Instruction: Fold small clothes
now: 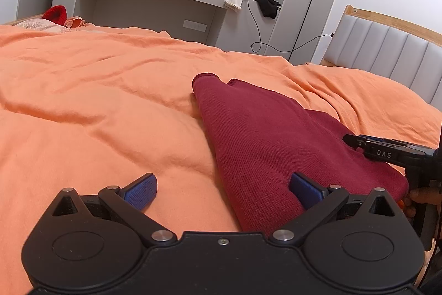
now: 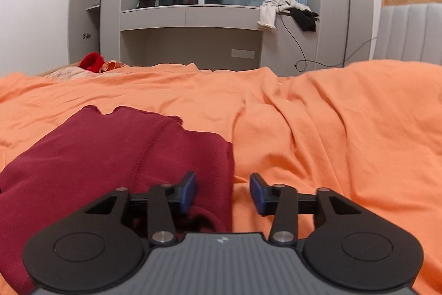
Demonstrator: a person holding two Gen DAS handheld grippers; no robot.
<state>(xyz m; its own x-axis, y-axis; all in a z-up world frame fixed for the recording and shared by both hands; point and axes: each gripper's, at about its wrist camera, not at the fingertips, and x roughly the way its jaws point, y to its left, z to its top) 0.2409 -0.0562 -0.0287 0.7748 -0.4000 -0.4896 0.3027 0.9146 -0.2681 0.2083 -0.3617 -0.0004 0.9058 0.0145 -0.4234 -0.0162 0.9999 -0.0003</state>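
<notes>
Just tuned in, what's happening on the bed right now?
A person with two handheld grippers is folding a dark red knit garment lying flat on the orange bedsheet. Both the left gripper and right gripper are open at the garment's near edge, holding nothing.

The right gripper [image 2: 223, 194] hovered low over the bed, jaws parted. Its left blue pad [image 2: 188, 191] sat over the near right edge of a dark red knit garment [image 2: 110, 151] lying on the orange duvet [image 2: 317, 129].
</notes>
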